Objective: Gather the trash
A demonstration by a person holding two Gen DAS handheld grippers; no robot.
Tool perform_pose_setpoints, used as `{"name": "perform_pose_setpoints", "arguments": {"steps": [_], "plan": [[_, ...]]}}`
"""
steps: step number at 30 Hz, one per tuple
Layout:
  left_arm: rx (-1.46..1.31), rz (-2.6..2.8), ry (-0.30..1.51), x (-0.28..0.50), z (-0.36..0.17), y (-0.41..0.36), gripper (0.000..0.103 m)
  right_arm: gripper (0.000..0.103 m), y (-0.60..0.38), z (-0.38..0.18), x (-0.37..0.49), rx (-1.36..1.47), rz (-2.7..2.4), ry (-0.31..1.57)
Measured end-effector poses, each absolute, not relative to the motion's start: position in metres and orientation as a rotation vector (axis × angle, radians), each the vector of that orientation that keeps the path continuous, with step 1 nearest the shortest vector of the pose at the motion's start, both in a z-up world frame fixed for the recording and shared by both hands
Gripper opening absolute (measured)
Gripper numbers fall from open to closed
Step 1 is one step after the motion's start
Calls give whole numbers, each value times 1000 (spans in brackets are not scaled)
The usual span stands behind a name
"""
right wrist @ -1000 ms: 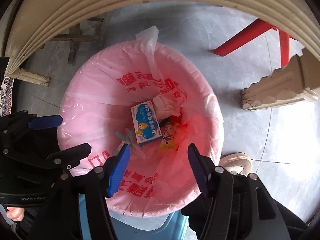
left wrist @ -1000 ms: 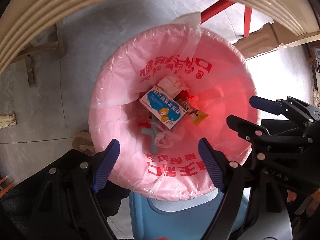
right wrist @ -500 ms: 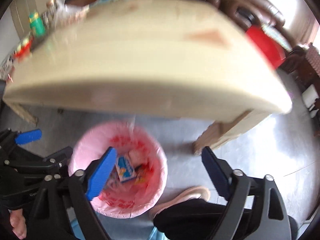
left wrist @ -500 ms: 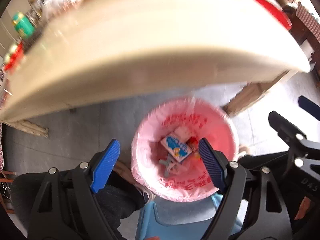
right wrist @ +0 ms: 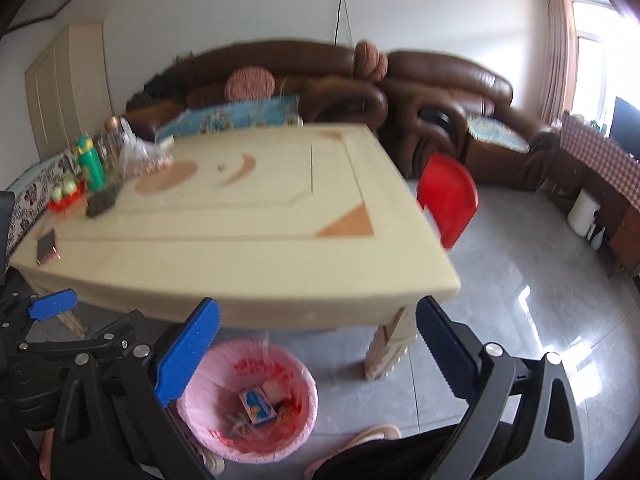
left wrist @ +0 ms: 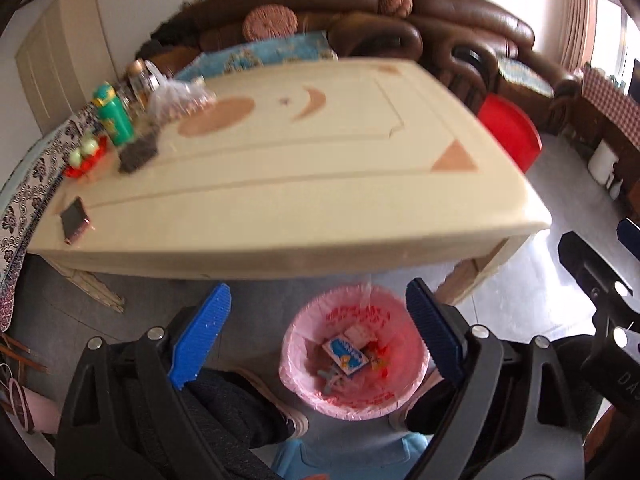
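Left hand-held gripper [left wrist: 318, 336]: jaws wide apart, just been opening, nothing between the pads. Right hand-held gripper [right wrist: 318, 350]: jaws wide apart, likewise just been opening, nothing held.

Trash bin [left wrist: 354, 350], pink liner with red print, stands on the grey floor [right wrist: 520, 320] just in front of the cream counter [left wrist: 280, 160], near its front right leg [right wrist: 386, 350]. Inside lie the collected scraps: one blue-and-white box [left wrist: 345, 356], one white crumpled tissue [left wrist: 359, 333], one orange wrapper [left wrist: 378, 362], one teal piece [left wrist: 330, 376]. A further count is not possible in the blur.

On the counter, all along its left edge: one green bottle [left wrist: 114, 114], one clear bag [left wrist: 178, 98], one dark block [left wrist: 138, 152], one red dish [left wrist: 82, 162], one phone [left wrist: 75, 219]. The middle is bare.

Around: brown sofa [right wrist: 440, 84] behind the counter, two round cushions, one red chair [right wrist: 448, 196] at the counter's right side. The person's dark trouser legs and shoes flank the bin.

Left view only: light blue stool edge [left wrist: 304, 458] below the bin, and the right gripper's frame at the right border. Right view only: the counter leg whole, the window curtain [right wrist: 560, 40], and one blue pad of the left gripper at the left border.
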State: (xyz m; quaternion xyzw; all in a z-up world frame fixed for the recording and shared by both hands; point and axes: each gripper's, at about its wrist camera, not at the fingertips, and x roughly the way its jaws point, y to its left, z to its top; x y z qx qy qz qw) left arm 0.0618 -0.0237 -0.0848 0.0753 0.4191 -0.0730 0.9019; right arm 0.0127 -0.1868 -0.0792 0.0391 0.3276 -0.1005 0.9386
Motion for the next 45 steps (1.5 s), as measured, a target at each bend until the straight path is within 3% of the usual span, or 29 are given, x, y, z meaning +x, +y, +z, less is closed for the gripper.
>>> {"name": "perform_pose_setpoints", "arguments": {"steps": [13,45], "plan": [[86,-112,742,32,-42,-9,91,96,-169,-23,-28,49,-219,524],[67,-94,713,26,-37,-5,95,96,-164,-22,-32,49,-191,522]]}}
